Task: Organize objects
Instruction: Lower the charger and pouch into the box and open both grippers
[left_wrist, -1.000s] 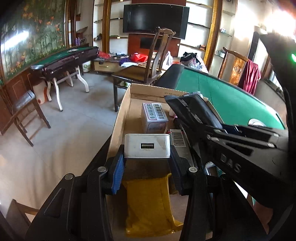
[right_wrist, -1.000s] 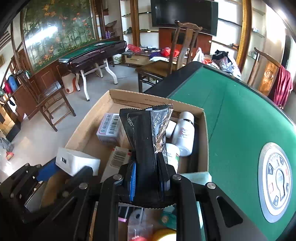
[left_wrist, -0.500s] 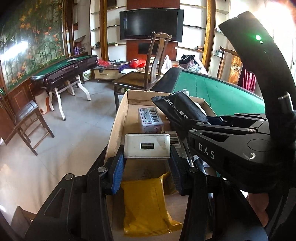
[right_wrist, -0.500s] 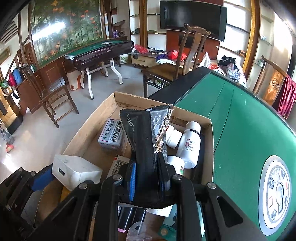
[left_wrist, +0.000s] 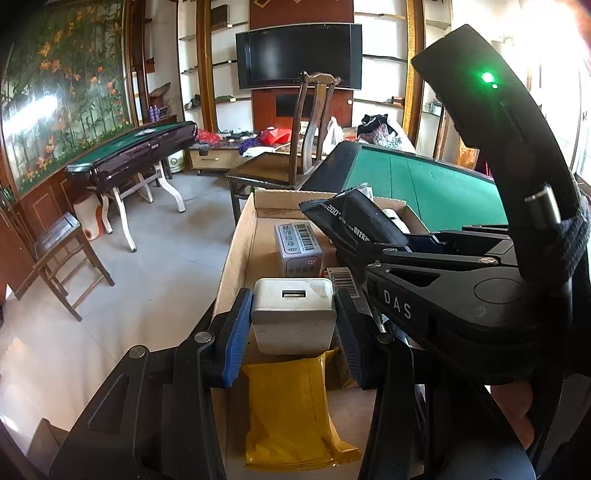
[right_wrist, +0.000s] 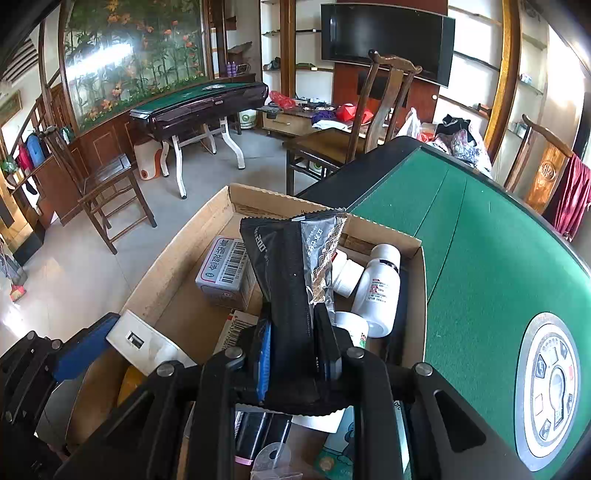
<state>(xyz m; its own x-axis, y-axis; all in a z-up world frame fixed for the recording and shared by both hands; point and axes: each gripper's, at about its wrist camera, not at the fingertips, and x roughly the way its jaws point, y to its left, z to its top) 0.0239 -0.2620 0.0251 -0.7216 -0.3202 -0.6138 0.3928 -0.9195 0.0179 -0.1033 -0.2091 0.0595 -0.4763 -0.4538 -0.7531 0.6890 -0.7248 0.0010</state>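
Both grippers loaded over the cardboard box (right_wrist: 413, 240).

Left gripper (left_wrist: 293, 314): pads clamped on either side of a white USB charger (left_wrist: 294, 315), held above the box's near end, over a yellow packet (left_wrist: 291, 410). Right gripper (right_wrist: 293, 354): narrow grip on a black foil pouch (right_wrist: 286, 280) standing upright above the box; pads appear to press it. Box rests at the green table (right_wrist: 480, 251) edge, holding a grey barcoded carton (right_wrist: 225, 273) and white bottle (right_wrist: 378, 291).
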